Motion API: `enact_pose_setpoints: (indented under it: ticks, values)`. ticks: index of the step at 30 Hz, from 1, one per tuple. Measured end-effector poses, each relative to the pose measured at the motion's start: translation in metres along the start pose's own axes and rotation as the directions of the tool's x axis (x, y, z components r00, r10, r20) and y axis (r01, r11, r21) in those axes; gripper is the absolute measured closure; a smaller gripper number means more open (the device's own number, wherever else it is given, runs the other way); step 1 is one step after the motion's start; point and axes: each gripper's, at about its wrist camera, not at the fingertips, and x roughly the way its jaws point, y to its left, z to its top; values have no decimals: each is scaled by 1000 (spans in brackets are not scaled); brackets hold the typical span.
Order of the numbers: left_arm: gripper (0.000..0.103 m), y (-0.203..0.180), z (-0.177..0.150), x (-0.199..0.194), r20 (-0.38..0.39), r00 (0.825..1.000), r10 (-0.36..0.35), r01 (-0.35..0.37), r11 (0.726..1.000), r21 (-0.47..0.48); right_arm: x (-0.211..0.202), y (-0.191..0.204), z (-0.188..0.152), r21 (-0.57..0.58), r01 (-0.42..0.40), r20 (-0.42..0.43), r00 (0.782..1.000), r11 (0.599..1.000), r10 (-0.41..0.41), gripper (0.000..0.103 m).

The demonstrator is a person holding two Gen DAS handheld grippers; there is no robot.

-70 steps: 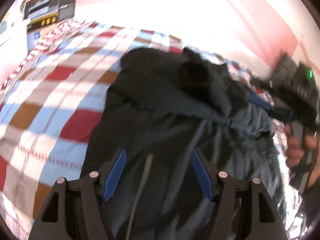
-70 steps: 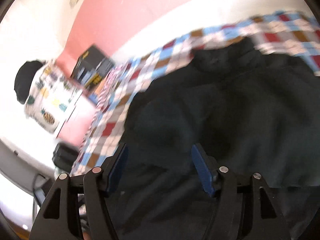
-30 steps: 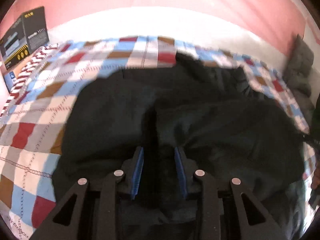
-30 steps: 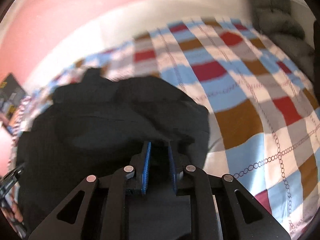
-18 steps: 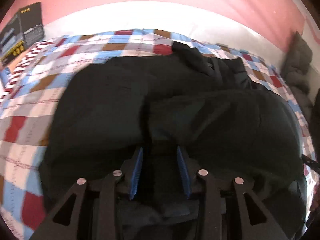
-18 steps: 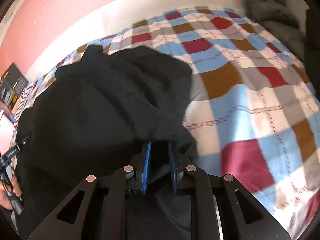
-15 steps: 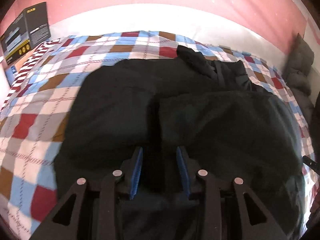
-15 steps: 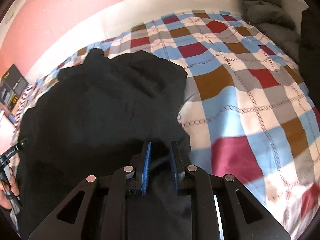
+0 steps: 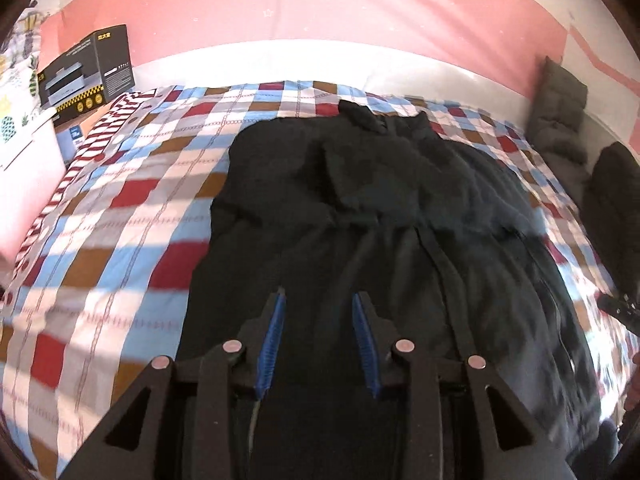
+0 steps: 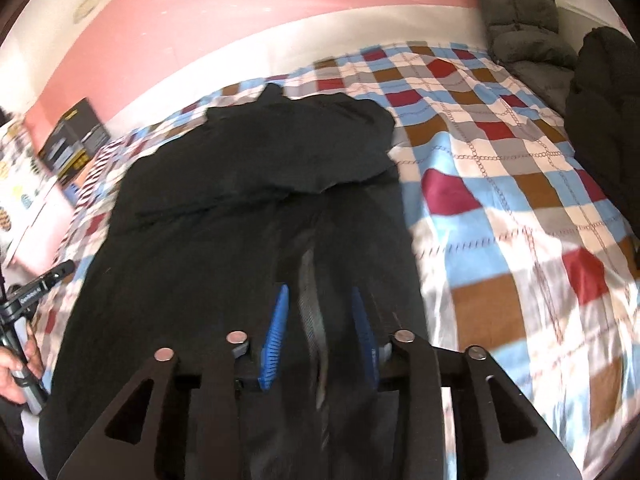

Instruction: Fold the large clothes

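A large dark jacket (image 9: 400, 208) lies spread over the middle of the bed's checked bedspread (image 9: 132, 208), its collar end toward the far edge by the pink wall and its near part running under both grippers; a folded layer already sits across the far half. The left gripper (image 9: 318, 332) hovers over the near part with its blue pads apart and no cloth pinched between them. The right gripper (image 10: 320, 332) has its jaws opening; a grey strip, perhaps a zipper line, shows blurred between the pads, which do not press on it. The jacket looks soft, limp and fairly bulky, so it would likely sag and drag rather than hold a crease. A sound hold would be at the near hem, one gripper toward each corner, pinching both layers.
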Motion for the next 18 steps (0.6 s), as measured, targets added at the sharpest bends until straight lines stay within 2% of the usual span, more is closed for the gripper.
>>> enact_pose_setpoints:
  ticks: [11, 13, 15, 18]
  values:
    - [61, -14, -70, -71, -33, 999, -41, 41, 999, 1, -59, 44, -52, -43, -57, 26, 998, 997, 58, 61]
    - [61, -15, -77, -81, -34, 999, -41, 41, 999, -1, -70, 48, -60, -45, -60, 36, 997, 997, 62, 57]
    - [55, -16, -83, -92, -24, 999, -37, 37, 999, 6, -77, 51, -66, -48, -71, 38, 997, 996, 73, 52]
    - [53, -17, -91, -103, -15, 1000, -24, 24, 1000, 18, -86, 57, -76, -66, -70, 39, 997, 995, 73, 51]
